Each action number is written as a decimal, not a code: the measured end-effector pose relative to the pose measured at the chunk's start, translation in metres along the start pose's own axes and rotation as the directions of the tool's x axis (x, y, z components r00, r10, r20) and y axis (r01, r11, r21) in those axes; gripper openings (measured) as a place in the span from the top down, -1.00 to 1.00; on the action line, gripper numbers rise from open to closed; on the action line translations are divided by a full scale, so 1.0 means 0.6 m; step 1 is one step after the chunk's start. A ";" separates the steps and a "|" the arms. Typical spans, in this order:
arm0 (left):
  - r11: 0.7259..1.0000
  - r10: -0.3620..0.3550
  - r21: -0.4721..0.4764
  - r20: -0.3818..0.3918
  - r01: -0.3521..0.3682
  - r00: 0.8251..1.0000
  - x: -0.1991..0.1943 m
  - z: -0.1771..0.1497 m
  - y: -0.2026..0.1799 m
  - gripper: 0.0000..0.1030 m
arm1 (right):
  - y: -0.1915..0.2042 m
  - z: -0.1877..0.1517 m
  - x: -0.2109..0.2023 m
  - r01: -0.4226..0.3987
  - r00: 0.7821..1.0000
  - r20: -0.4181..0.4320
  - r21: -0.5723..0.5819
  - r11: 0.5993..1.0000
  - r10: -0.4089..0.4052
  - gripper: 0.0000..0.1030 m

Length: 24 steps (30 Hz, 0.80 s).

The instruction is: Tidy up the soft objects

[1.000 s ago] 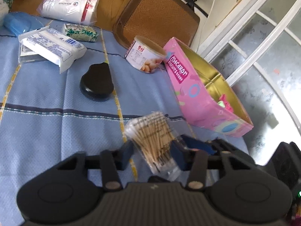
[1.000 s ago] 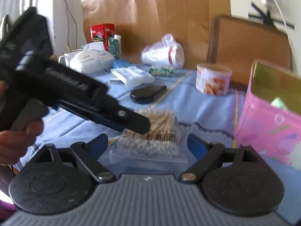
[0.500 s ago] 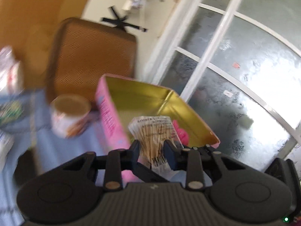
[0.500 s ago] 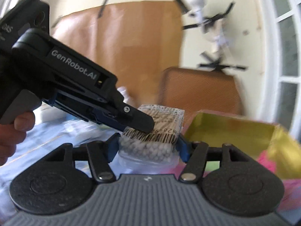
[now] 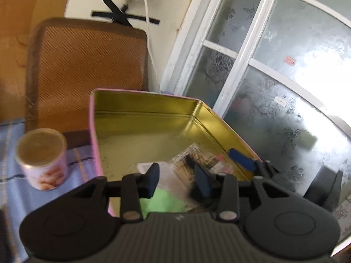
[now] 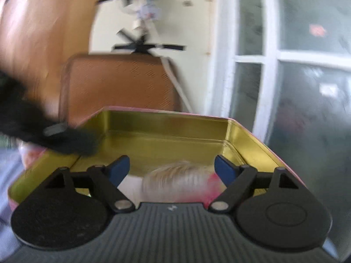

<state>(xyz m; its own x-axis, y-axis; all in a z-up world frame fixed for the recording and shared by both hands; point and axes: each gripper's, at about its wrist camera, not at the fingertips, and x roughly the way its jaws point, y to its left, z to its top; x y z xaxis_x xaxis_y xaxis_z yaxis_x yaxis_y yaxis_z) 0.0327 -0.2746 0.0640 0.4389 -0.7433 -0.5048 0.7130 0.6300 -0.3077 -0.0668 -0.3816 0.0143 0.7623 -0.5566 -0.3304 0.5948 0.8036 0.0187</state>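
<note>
The clear bag of cotton swabs (image 5: 195, 160) lies inside the pink tin with the gold inside (image 5: 140, 131), near its right corner, over a green item (image 5: 162, 203) and a pink one (image 5: 221, 167). My left gripper (image 5: 176, 178) hangs open just above the bag, with nothing between its blue pads. My right gripper (image 6: 172, 168) is open and empty over the tin (image 6: 166, 140); the swab bag (image 6: 177, 182) shows blurred below it. The left gripper's finger (image 6: 65, 140) is a dark blur at the tin's left rim.
A round can with a pink label (image 5: 41, 157) stands left of the tin on the blue cloth (image 5: 13, 186). A brown chair back (image 5: 85, 72) is behind the tin. A frosted glass door (image 5: 274, 87) is at the right, close to the tin's edge.
Both grippers carried the swab bag from the cloth up over the tin, then opened. The bag now lies in the tin, free of both.
</note>
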 end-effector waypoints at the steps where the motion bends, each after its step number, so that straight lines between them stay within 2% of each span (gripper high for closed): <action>1: 1.000 0.008 0.005 0.017 -0.008 1.000 -0.017 -0.006 0.010 0.26 | -0.010 0.002 -0.004 0.001 1.000 0.013 0.032 0.999 -0.001 -0.70; 3: 1.000 0.021 0.005 0.042 -0.021 0.999 -0.053 -0.020 0.039 0.25 | -0.023 0.008 -0.016 0.007 0.999 0.049 0.084 0.996 -0.011 -0.69; 5: 0.999 0.040 -0.012 0.065 -0.039 0.997 -0.091 -0.037 0.070 0.26 | -0.032 0.005 -0.041 -0.023 0.996 0.092 0.137 0.990 0.011 -0.55; 7: 0.996 0.081 -0.047 0.085 -0.077 0.993 -0.132 -0.063 0.107 0.26 | -0.029 0.012 -0.055 -0.075 0.991 0.120 0.159 0.985 0.056 -0.11; 10: 0.974 0.184 -0.153 0.100 -0.168 0.978 -0.195 -0.109 0.178 0.25 | -0.005 0.023 -0.075 -0.221 0.970 0.146 0.179 0.959 0.196 0.14; 13: 0.928 0.289 -0.267 0.078 -0.259 0.954 -0.244 -0.159 0.248 0.25 | 0.063 0.026 -0.092 -0.419 0.906 0.113 0.125 0.899 0.407 0.14; 15: 0.887 0.368 -0.317 0.049 -0.335 0.929 -0.270 -0.193 0.283 0.25 | 0.118 0.018 -0.093 -0.497 0.868 0.060 0.056 0.866 0.494 0.13; 17: 0.859 0.410 -0.348 0.030 -0.375 0.912 -0.290 -0.220 0.310 0.25 | 0.175 0.005 -0.084 -0.553 0.833 -0.022 -0.002 0.833 0.553 0.13; 20: 0.852 0.437 -0.345 0.053 -0.395 0.898 -0.312 -0.245 0.324 0.25 | 0.241 -0.014 -0.056 -0.609 0.787 -0.148 -0.028 0.793 0.599 0.04; 22: 0.852 0.452 -0.330 0.075 -0.406 0.889 -0.317 -0.251 0.325 0.25 | 0.272 -0.020 -0.040 -0.625 0.767 -0.211 -0.031 0.780 0.606 -0.22; 24: 0.860 0.441 -0.328 0.096 -0.390 0.892 -0.316 -0.251 0.322 0.20 | 0.298 -0.029 -0.028 -0.629 0.756 -0.255 -0.028 0.777 0.603 -0.25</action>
<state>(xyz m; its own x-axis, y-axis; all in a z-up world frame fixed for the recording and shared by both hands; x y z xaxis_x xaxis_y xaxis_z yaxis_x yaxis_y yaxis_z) 0.0048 0.0222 -0.0213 0.7587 -0.4067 -0.5089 0.2627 0.9059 -0.3322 0.0225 -0.2247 0.0068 0.8699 0.1173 -0.4790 -0.0241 0.9803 0.1962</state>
